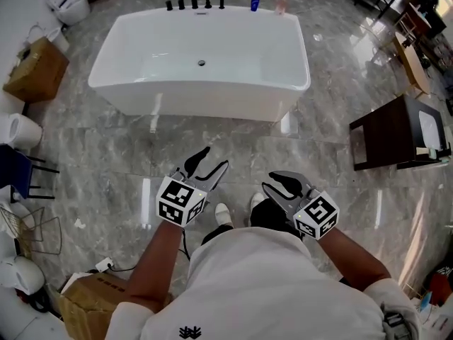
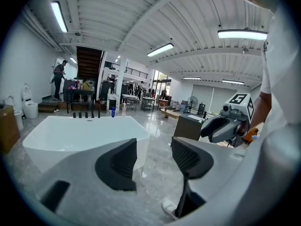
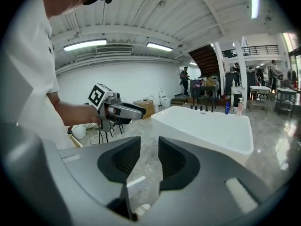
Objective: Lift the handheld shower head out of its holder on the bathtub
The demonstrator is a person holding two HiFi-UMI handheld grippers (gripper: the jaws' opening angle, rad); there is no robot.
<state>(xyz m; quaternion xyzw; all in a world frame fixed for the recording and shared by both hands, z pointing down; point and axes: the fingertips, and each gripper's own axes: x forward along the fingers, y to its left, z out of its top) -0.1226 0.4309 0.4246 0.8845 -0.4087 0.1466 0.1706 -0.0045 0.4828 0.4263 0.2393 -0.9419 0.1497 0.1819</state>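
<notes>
You have no words or numbers here that can be read. The marker cube (image 1: 180, 200) on your left gripper (image 1: 214, 159) and the one on your right gripper (image 1: 269, 180) carry only black-and-white square patterns. Your shirt (image 1: 248, 282) bears a small black emblem (image 1: 190, 331). The print on the cardboard box (image 1: 88, 299) is too small to read.

There is one white bathtub (image 1: 212, 94). Five black fittings (image 1: 195, 3) stand in a row on its far rim. To their right are two bottles: one blue bottle (image 1: 255, 1) and one pink bottle (image 1: 282, 1). Two tongs show near the person, the left tongs (image 1: 216, 156) and the right tongs (image 1: 268, 180). On the left are two cardboard boxes, the far box (image 1: 35, 69) and the near box (image 1: 88, 303), and three white toilets (image 1: 69, 7). One dark cabinet (image 1: 386, 137) stands on the right.
</notes>
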